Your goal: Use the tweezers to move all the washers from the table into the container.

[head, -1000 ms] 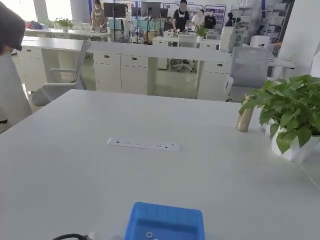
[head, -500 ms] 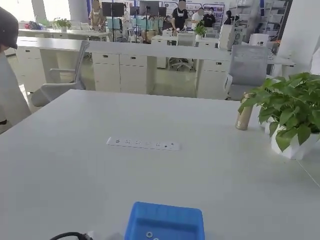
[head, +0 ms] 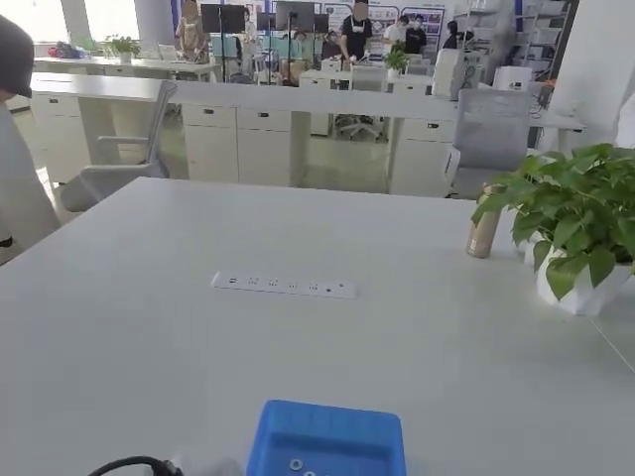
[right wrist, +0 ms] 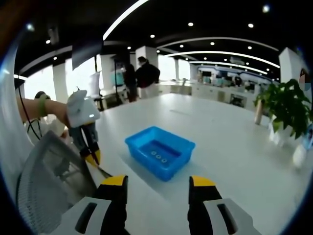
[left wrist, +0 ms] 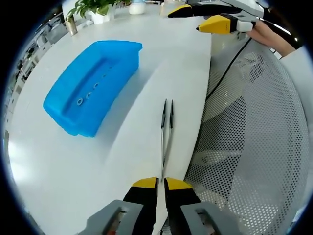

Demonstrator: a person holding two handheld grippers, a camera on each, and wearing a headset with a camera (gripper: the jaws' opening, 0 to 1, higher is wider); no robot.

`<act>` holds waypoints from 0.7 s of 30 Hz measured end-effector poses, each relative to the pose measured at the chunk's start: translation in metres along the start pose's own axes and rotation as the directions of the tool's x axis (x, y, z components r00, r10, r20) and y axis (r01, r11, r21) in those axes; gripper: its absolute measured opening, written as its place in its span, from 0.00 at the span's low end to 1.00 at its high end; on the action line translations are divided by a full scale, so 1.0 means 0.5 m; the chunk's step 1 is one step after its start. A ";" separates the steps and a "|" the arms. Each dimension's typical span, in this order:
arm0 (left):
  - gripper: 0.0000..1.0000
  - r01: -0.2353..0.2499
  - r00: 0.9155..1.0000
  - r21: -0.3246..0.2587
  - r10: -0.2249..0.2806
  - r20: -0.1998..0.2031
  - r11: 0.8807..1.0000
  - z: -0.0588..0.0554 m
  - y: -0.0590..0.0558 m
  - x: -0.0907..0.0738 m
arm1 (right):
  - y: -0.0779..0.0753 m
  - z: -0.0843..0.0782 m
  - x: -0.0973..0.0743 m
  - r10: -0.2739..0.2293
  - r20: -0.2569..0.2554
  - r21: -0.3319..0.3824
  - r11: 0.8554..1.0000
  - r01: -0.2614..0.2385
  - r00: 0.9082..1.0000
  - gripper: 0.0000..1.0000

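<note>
Ahead-left of the left gripper, clamped on the tweezers, the washers lie in the container, with the right gripper standing open; held so near the table edge, the thin tweezers could twist loose and drop.

Open tabletop around blue container, power strip mid-table, plant and bottle far right

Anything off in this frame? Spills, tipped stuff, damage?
Nothing stands out. The blue container sits flat on the table with the washers inside, none spilled. The left hand-held gripper holds the tweezers straight, near the table edge.
</note>
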State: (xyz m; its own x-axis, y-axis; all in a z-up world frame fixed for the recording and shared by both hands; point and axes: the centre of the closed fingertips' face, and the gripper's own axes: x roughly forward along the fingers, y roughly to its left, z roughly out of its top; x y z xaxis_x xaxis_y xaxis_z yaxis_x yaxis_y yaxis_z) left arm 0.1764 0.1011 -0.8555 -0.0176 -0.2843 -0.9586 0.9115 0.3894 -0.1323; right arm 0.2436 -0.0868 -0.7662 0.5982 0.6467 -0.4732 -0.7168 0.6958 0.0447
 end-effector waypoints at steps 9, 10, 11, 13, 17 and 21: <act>0.17 -0.073 0.987 -0.103 0.087 0.136 0.992 0.018 0.025 -0.047 | 0.001 0.004 0.000 0.003 0.009 0.008 1.000 -0.003 1.000 0.48; 0.19 -0.074 0.981 -0.124 0.095 0.167 0.989 0.025 0.027 -0.055 | 0.001 0.004 0.000 0.003 0.011 0.009 1.000 -0.003 1.000 0.48; 0.21 -0.072 0.972 -0.156 0.104 0.212 0.985 0.035 0.029 -0.068 | 0.001 0.005 0.000 0.003 0.012 0.010 1.000 -0.003 1.000 0.48; 0.25 -0.073 0.955 -0.196 0.125 0.268 0.978 0.045 0.034 -0.085 | 0.000 0.006 -0.001 0.002 0.016 0.013 1.000 -0.002 1.000 0.48; 0.30 -0.099 0.919 -0.248 0.184 0.348 0.964 0.052 0.049 -0.121 | -0.003 0.006 -0.002 -0.003 0.015 0.019 1.000 0.003 1.000 0.49; 0.36 -0.144 0.846 -0.319 0.284 0.451 0.937 0.062 0.073 -0.153 | -0.003 0.006 -0.002 -0.005 0.016 0.021 1.000 0.005 1.000 0.50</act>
State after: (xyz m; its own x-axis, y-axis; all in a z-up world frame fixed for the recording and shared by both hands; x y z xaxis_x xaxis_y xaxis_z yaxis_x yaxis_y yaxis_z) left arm 0.2237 0.1099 -0.7789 0.4293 -0.5252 -0.7347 0.7250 0.6855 -0.0663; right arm 0.2452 -0.0877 -0.7633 0.6075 0.6481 -0.4593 -0.7063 0.7053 0.0610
